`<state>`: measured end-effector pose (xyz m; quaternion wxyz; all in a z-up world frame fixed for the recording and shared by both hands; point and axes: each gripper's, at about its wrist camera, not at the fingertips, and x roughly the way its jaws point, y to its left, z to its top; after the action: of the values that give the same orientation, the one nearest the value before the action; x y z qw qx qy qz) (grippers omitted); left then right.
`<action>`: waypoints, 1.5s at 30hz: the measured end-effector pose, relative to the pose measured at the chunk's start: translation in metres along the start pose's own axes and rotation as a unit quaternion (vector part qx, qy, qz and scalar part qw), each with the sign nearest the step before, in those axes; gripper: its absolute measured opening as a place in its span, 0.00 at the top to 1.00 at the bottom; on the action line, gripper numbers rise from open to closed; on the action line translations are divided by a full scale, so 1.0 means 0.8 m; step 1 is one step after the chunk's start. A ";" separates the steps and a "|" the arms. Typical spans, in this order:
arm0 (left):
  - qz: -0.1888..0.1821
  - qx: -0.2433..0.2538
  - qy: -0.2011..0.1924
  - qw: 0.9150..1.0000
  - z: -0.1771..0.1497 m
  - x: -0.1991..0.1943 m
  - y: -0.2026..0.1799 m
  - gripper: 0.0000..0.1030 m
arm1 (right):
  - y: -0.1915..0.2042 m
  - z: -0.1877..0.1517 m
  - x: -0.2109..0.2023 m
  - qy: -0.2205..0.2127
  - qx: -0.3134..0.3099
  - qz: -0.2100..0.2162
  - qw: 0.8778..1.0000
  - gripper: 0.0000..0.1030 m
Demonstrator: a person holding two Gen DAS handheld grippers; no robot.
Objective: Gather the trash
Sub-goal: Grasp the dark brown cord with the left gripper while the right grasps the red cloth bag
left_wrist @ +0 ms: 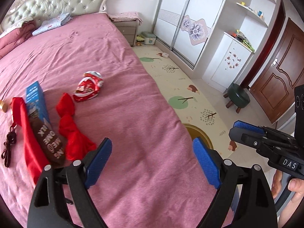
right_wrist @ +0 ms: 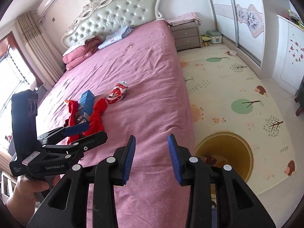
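Observation:
On the pink bed lies a crumpled red-and-white wrapper. Left of it sit a blue box, a brown milk packet and knotted red plastic. My left gripper hangs open above the bedspread, right of that pile, with nothing between its pads. My right gripper is open and empty over the bed's edge. A yellow bin stands on the floor beside the bed with some scraps inside.
Folded bedding lies by the headboard. A grey nightstand, a white wardrobe, a green stool and a brown door line the far side. A patterned play mat covers the floor. A dark cord lies at the pile's left.

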<state>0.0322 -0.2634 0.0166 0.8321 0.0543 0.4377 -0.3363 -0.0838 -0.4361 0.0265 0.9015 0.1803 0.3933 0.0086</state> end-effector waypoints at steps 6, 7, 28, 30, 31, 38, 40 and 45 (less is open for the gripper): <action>0.039 -0.031 -0.020 0.999 -0.015 -0.038 0.071 0.15 | 0.070 0.003 0.033 0.014 -0.028 0.034 0.999 0.66; 0.043 -0.038 -0.024 0.998 -0.018 -0.043 0.082 0.15 | 0.081 0.004 0.038 0.016 -0.033 0.039 0.999 0.66; 0.113 -0.126 -0.046 0.984 -0.068 -0.105 0.263 0.11 | 0.241 0.004 0.137 0.065 -0.104 0.081 0.989 0.61; 0.118 -0.136 -0.045 0.983 -0.072 -0.106 0.280 0.11 | 0.252 0.004 0.147 0.069 -0.109 0.081 0.988 0.61; 0.120 -0.139 -0.044 0.982 -0.074 -0.106 0.287 0.11 | 0.256 0.003 0.153 0.071 -0.110 0.081 0.988 0.61; 0.136 -0.157 -0.033 0.978 -0.082 -0.100 0.335 0.11 | 0.276 0.001 0.194 0.090 -0.116 0.069 0.987 0.61; 0.137 -0.160 -0.029 0.977 -0.084 -0.096 0.349 0.11 | 0.279 0.000 0.206 0.098 -0.116 0.067 0.986 0.61; 0.144 -0.160 -0.019 0.976 -0.081 -0.080 0.378 0.11 | 0.285 -0.002 0.227 0.110 -0.115 0.060 0.985 0.61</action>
<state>0.1459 0.0263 -0.0361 0.8779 -0.0230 0.4576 -0.1394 0.0692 -0.1941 -0.0267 0.8651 0.0970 0.4752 0.1279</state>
